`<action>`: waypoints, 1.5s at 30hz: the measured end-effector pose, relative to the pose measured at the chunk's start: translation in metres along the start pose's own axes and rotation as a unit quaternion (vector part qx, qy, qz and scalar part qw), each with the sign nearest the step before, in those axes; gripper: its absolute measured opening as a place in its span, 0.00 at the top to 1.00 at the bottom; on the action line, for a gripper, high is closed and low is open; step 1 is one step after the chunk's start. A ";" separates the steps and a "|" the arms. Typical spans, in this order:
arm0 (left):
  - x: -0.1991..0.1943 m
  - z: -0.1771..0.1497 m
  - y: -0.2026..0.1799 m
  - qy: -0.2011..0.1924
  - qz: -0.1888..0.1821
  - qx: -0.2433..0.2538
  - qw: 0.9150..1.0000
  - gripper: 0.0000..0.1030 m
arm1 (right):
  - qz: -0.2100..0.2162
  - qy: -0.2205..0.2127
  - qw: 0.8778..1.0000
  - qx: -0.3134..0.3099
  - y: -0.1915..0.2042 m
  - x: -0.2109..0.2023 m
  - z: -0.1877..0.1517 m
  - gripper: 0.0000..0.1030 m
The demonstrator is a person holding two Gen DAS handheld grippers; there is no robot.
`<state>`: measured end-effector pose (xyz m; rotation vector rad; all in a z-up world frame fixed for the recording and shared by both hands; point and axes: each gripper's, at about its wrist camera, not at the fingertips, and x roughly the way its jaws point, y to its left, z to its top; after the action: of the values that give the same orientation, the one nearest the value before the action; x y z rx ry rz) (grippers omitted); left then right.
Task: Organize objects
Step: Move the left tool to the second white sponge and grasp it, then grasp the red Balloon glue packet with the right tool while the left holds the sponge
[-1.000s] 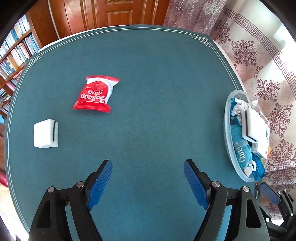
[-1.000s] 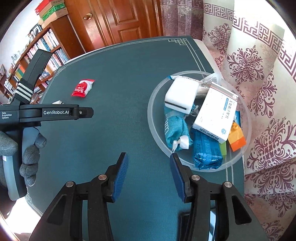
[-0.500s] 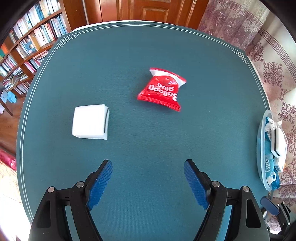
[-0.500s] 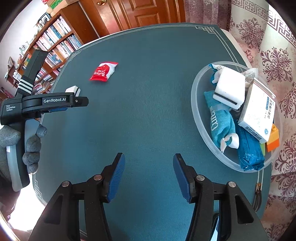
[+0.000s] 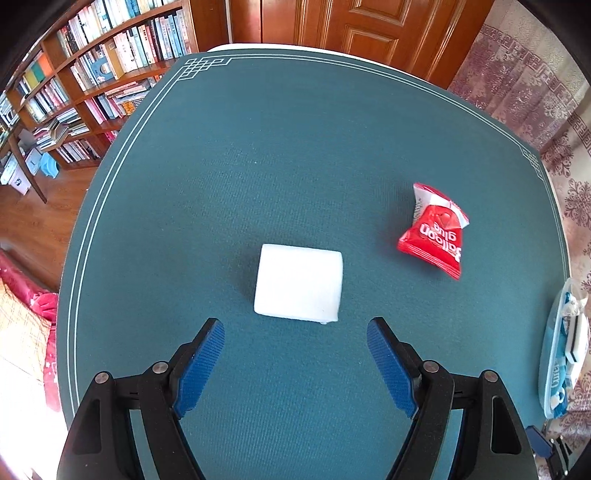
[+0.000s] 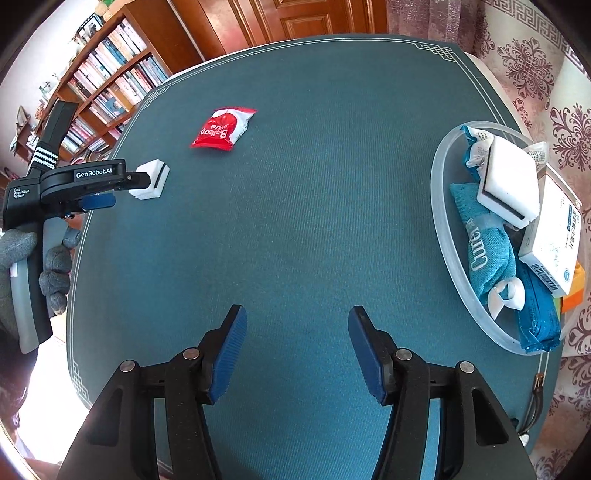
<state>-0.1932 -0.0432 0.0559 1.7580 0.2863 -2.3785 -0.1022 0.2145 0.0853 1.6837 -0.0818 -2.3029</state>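
Note:
A white sponge block [image 5: 298, 282] lies on the teal table just ahead of my open, empty left gripper [image 5: 295, 341], centred between its fingers. It also shows in the right wrist view [image 6: 150, 180], right at the left gripper's tips. A red "Balloon glue" packet [image 5: 436, 234] lies to the block's right and shows in the right wrist view [image 6: 221, 129]. My right gripper [image 6: 297, 338] is open and empty above bare table. A clear round tray [image 6: 441, 229] at the right holds a white sponge, teal pouches and a white box.
The tray's edge [image 5: 545, 354] shows at the far right of the left wrist view. A bookshelf [image 5: 92, 85] stands beyond the table's left edge and a wooden door [image 5: 351, 29] behind it. A patterned curtain [image 6: 535, 74] hangs on the right.
My left gripper has swung left and closed in on the white block, which now sits centred just ahead of its fingers. My right gripper has drawn left, away from the tray.

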 end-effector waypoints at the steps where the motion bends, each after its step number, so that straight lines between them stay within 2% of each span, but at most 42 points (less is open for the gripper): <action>1: 0.002 0.002 0.002 0.000 0.002 0.001 1.000 0.20 | 0.000 0.002 1.000 -0.001 0.002 0.002 0.001 0.43; 12: 0.024 0.017 0.003 0.002 0.005 0.021 1.000 0.21 | -0.006 0.007 1.000 -0.006 0.017 0.018 0.020 0.43; 14: 0.027 0.019 0.003 0.005 0.001 0.024 1.000 0.27 | -0.004 0.006 1.000 -0.007 0.021 0.021 0.027 0.43; 18: 0.030 0.020 0.004 0.007 -0.013 0.029 0.999 0.32 | -0.002 0.001 1.000 -0.014 0.032 0.028 0.041 0.43; 23: 0.027 0.018 0.002 0.008 -0.037 0.038 0.999 0.48 | 0.005 -0.009 1.000 -0.021 0.047 0.034 0.063 0.43; 32: 0.012 0.011 0.009 -0.003 -0.054 0.032 0.998 0.48 | 0.033 -0.030 0.999 0.011 0.061 0.050 0.118 0.43; 35: 0.006 0.007 0.017 -0.006 -0.058 0.026 0.998 0.48 | 0.038 -0.040 0.998 0.039 0.061 0.057 0.136 0.35; 38: 0.003 0.002 0.021 -0.008 -0.048 0.026 0.998 0.48 | 0.047 -0.035 0.997 0.059 0.063 0.071 0.151 0.34; 45: -0.002 -0.012 0.034 -0.004 -0.045 0.021 0.999 0.48 | 0.038 -0.027 0.998 0.050 0.084 0.105 0.180 0.34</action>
<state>-0.1735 -0.0733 0.0525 1.7906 0.3244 -2.4705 -0.2844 0.0848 0.0630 1.6339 -0.2728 -2.3237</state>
